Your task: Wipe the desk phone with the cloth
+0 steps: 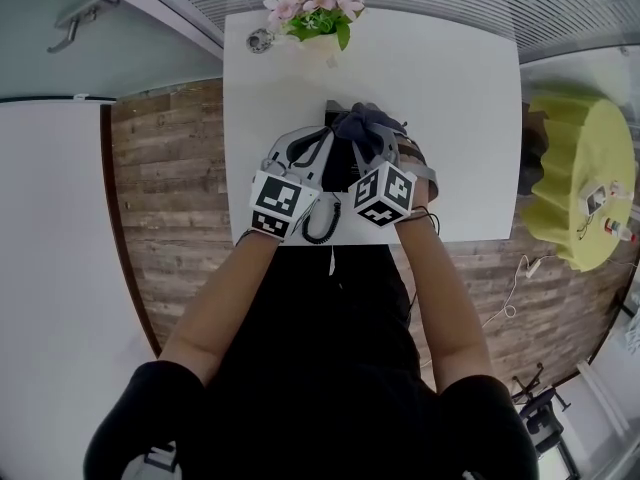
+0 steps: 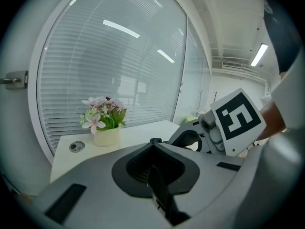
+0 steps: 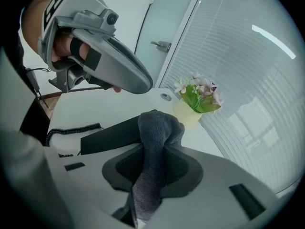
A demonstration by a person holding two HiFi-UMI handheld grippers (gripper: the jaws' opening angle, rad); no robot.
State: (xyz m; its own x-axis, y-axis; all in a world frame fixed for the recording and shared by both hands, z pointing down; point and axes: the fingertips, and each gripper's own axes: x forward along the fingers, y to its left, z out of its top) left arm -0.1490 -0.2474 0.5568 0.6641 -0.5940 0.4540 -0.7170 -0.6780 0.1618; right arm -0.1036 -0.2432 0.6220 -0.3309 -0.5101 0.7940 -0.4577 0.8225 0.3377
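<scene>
While you held both grippers low over the near half of the white table [image 1: 450, 88], your right gripper [image 3: 156, 120] was clenched on the grey cloth [image 3: 153, 149]. The cloth's bunched end stuck out past the jaws, over the black desk phone [image 3: 110, 133]; whether it touched the phone could not be told. Your left gripper [image 2: 154, 142], just beside the right one, had its 2 jaws pressed together on nothing. The phone's coiled cord [image 1: 322, 230] lay by the near edge, and a pot of pink flowers [image 1: 318, 13] stood at the far edge.
</scene>
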